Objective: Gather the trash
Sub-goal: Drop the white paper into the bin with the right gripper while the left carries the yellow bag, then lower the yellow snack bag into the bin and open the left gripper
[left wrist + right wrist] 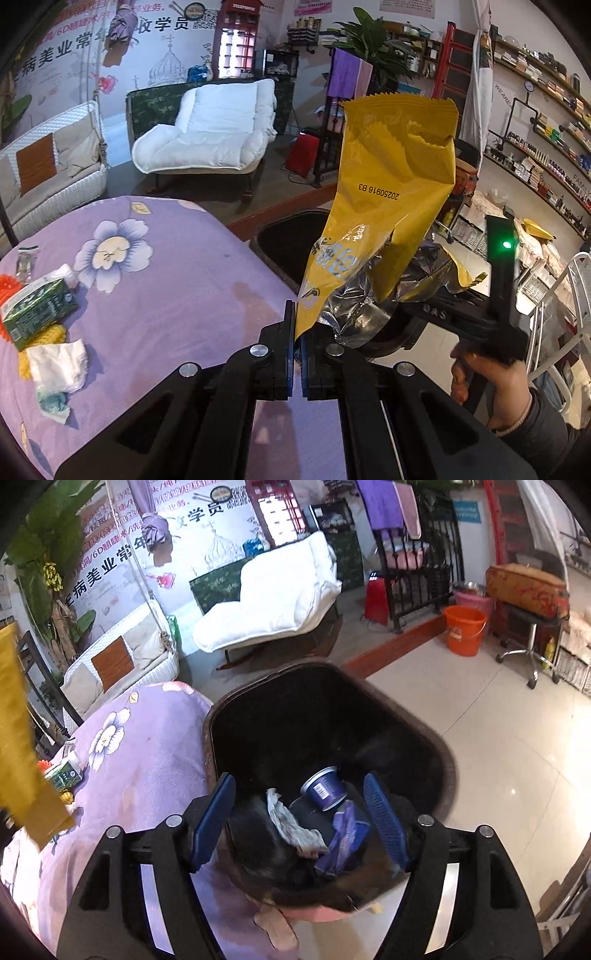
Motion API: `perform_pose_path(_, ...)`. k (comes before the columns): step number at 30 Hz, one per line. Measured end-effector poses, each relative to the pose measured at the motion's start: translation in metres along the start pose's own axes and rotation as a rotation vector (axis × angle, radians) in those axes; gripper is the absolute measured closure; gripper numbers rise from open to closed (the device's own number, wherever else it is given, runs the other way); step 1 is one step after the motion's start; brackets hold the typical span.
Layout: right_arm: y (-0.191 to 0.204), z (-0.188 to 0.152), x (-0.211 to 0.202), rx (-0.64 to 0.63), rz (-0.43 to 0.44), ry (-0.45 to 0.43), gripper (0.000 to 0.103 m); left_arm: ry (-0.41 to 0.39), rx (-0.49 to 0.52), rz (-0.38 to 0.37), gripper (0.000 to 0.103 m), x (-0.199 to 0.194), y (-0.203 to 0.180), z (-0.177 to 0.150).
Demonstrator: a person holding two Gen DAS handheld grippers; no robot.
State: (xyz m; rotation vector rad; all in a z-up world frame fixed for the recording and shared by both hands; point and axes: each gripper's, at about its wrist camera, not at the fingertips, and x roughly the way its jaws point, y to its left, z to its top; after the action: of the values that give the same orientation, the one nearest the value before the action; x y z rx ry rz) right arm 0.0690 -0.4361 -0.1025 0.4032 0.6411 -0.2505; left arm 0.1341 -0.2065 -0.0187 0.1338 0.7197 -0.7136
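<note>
Your left gripper (297, 332) pinches the lower corner of a torn yellow snack wrapper (391, 192), jaws closed on it, holding it upright at the edge of the purple floral tablecloth (177, 280). Your right gripper (301, 819) hangs wide open and empty over the dark trash bin (448, 771), where a blue cup (325, 788) and crumpled paper (291, 823) lie. A green carton (37, 314) and tissue (59, 363) sit on the cloth.

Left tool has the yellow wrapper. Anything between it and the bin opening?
Nothing visible blocks it. The left tool is shut on the yellow wrapper, and the bin beside the table is open-topped. The right tool hovers open over the bin mouth, so it may need to move aside.
</note>
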Motion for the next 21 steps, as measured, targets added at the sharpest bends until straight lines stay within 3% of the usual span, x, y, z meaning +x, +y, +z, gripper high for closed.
perform_pose_path(11,-0.036,-0.018,-0.059,0.024,-0.045,-0.056,0.028,0.079,0.038,-0.081,0.099,0.055,-0.037,0.021)
perform_pose_path(21,-0.053,-0.034,-0.074,0.027,-0.073,-0.038,0.026,0.187,0.049,-0.099,0.099,0.108,-0.064,0.027)
